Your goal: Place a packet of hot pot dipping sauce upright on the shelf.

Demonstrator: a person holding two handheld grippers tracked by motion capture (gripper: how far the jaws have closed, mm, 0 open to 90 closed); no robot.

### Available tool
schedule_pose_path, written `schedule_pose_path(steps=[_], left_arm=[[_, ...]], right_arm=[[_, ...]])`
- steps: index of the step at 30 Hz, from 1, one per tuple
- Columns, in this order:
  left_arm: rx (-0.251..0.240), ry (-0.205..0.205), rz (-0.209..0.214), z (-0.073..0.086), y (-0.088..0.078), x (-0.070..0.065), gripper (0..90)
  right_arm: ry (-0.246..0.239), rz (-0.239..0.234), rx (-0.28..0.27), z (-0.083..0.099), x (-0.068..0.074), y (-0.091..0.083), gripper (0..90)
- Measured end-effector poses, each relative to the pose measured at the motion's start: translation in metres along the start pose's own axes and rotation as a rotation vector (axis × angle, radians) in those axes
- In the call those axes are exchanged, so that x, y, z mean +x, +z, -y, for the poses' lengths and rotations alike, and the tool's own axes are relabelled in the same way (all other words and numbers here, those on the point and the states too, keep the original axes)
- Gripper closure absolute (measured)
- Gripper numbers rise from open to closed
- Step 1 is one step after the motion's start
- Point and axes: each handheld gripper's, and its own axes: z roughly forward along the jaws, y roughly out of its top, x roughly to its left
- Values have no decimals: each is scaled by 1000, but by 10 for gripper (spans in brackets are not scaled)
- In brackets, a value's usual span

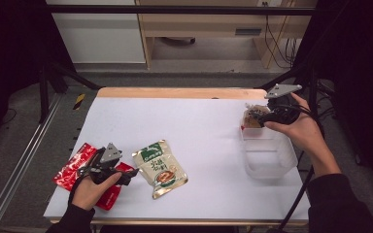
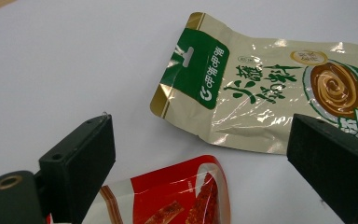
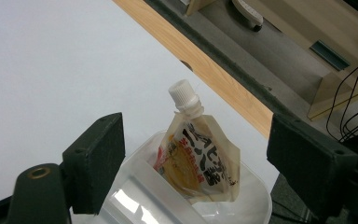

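From the high view we see our right gripper (image 1: 261, 118) over the clear tub (image 1: 268, 160), partly hiding the spout pouch (image 1: 250, 118). In the left gripper view, open jaws cut off the red packet (image 2: 177, 196) beside the green pouch (image 2: 261, 88). In the right gripper view, open jaws frame the spout pouch (image 3: 198, 161), untouched, leaning inside the tub (image 3: 256, 198).

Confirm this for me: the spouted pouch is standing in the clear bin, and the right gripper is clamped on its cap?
Not quite. The spouted pouch does stand in the clear bin, but the right gripper is open, its jaws wide apart and clear of the cap, as the right gripper view shows.
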Motion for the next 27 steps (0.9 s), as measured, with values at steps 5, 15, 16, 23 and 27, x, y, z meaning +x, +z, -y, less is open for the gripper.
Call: schedule_pose_path(steps=[5, 15, 16, 23, 27], left_arm=[[-2, -1, -1, 0, 0, 1, 78], [-1, 1, 1, -1, 0, 0, 76], [-1, 1, 1, -1, 0, 0, 76], [-6, -1, -1, 0, -1, 1, 76], [-5, -4, 0, 0, -2, 2, 76]], right_arm=[[3, 0, 7, -1, 3, 0, 174], [-39, -24, -20, -12, 23, -4, 151], [-44, -25, -19, -14, 27, -4, 147], [-72, -68, -46, -26, 64, 0, 135], [-76, -100, -65, -33, 91, 5, 151]])
